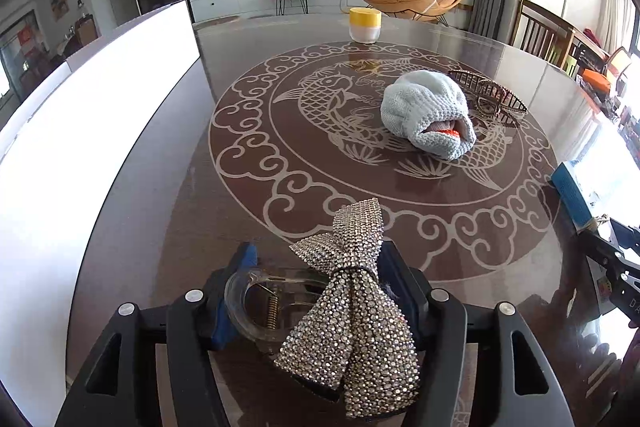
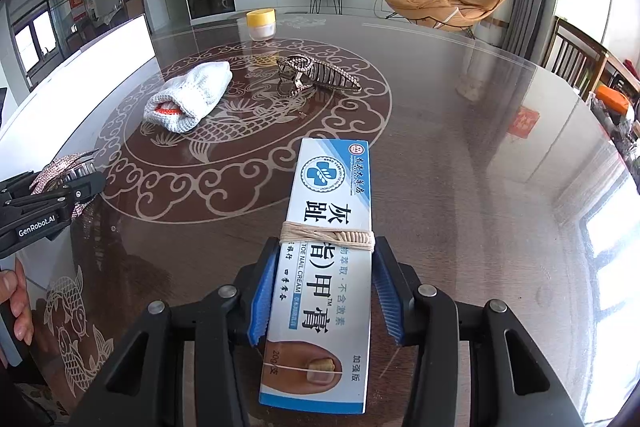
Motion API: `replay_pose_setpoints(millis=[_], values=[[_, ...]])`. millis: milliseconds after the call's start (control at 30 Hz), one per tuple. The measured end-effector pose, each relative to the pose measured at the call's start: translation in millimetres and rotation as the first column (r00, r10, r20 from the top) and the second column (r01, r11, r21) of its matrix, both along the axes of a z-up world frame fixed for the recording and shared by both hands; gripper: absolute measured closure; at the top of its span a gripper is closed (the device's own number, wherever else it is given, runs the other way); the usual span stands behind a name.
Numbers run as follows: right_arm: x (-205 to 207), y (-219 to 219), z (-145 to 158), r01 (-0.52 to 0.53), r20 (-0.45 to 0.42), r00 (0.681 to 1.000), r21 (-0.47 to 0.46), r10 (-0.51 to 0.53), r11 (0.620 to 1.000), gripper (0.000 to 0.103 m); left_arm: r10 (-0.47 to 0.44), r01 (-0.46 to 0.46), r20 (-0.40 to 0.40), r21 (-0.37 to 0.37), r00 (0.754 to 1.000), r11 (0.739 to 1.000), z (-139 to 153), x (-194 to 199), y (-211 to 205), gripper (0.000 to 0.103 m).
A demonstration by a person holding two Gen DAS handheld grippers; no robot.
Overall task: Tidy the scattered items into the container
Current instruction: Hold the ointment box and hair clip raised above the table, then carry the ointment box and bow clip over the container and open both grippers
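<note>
The left gripper (image 1: 316, 259) has its jaws spread, and a clear plastic hair clip topped with a silver rhinestone bow (image 1: 352, 307) lies between the blue pads, not pinched. The bow hides the pad on the far side. The right gripper (image 2: 326, 251) is pressed together on a long white-and-blue cardboard nail cream box (image 2: 332, 227), its ribbed blue pads against the two long sides. A beige cord is wound around the box just ahead of the fingertips.

In the right wrist view, fingers of the person's hand (image 2: 16, 307) curl around the handle of the left gripper at the frame's left edge.

Both grippers are over a glossy dark brown table with a pale fish-and-cloud pattern (image 1: 248, 155). Near its centre lies a light blue knitted pouch (image 1: 424, 111) with something orange showing in its mouth. Just beside it sits a bronze metal claw hair clip (image 1: 488, 95). Farther back stands a small white jar with a yellow lid (image 1: 365, 25).

The large white container (image 1: 100, 87), washed out by glare, sits along the table's left side, well apart from the pouch, claw clip and jar.
</note>
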State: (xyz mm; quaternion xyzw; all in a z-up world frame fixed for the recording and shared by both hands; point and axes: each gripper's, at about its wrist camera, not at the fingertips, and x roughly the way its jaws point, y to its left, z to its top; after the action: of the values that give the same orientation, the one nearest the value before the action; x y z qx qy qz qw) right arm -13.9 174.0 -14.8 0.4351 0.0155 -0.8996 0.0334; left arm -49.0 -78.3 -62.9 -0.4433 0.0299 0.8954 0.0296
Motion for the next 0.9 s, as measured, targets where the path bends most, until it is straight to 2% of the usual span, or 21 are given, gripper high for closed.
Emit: replay_pose_setpoints(millis=[33,67,100,167,233,433,500,533,567,600,667,733,800,900], values=[[-1.1,0.2,-0.1,-0.001,0.0,1.0,0.002,0.001,1.0,0.055,0.012,-0.012,0.022,0.02,1.0,1.0,-2.4,-2.6,-3.9,0.013],[-1.9,-0.4,-0.3,-0.004,0.001,1.0,0.004,0.004,1.0,0.055,0.007,-0.008,0.035,0.038,0.999,0.999,-3.6,-4.8,-5.8,0.004],[-2.0,-1.1,-0.3,-0.008,0.001,1.0,0.007,0.008,1.0,0.053,-0.005,0.004,0.04,0.047,0.999,0.999,-4.6,-5.7,-5.9,0.002],[-1.8,-2.5,-0.2,-0.006,0.001,1.0,0.016,0.006,1.0,0.051,-0.008,0.007,0.047,0.017,0.999,1.0,-6.2,-6.2,-1.5,0.001],[-2.1,-0.5,-0.6,0.009,0.005,1.0,0.016,-0.009,1.0,0.043,-0.018,0.017,0.049,0.011,0.999,1.0,-6.5,-6.2,1.2,0.0],[-2.4,7.0,-0.4,0.03,0.011,0.999,0.004,-0.03,1.0,0.037,-0.02,0.019,0.053,0.017,0.998,1.0,-7.5,-7.6,-0.1,0.0],[-2.6,6.9,0.1,0.027,0.01,1.0,0.012,-0.027,1.0,0.039,-0.045,0.045,0.007,0.023,0.999,0.999,-1.8,-2.6,0.5,0.039],[-2.9,8.3,0.6,0.036,0.012,0.999,0.012,-0.037,0.999,0.057,-0.057,0.057,-0.002,0.03,0.998,0.998,0.3,-0.6,1.4,0.056],[-1.8,9.4,2.8,0.043,0.008,0.999,0.004,-0.043,0.999,0.059,-0.063,0.063,0.002,0.034,0.998,0.997,0.6,0.3,2.5,0.056],[-0.9,13.1,4.6,0.041,0.021,0.999,-0.047,-0.041,0.998,0.059,-0.072,0.071,0.012,0.06,0.997,0.996,1.8,0.7,2.4,0.056],[2.7,20.2,10.6,0.038,0.021,0.999,-0.174,-0.034,0.984,0.06,-0.082,0.075,0.042,0.144,0.996,0.987,7.4,-0.6,0.2,0.056],[6.3,21.7,17.7,0.035,0.015,0.999,-0.218,-0.032,0.975,0.059,-0.075,0.066,0.033,0.208,0.997,0.976,23.2,1.9,-3.7,0.056],[8.3,22.1,20.1,0.036,0.035,0.999,-0.301,-0.026,0.953,0.059,-0.058,0.049,0.023,0.283,0.998,0.958,43.0,2.9,-13.8,0.056],[3.6,5.9,26.1,0.005,0.068,0.997,-0.385,0.022,0.923,0.059,-0.016,0.004,0.025,0.399,1.0,0.917,76.2,-0.1,-41.9,0.056]])
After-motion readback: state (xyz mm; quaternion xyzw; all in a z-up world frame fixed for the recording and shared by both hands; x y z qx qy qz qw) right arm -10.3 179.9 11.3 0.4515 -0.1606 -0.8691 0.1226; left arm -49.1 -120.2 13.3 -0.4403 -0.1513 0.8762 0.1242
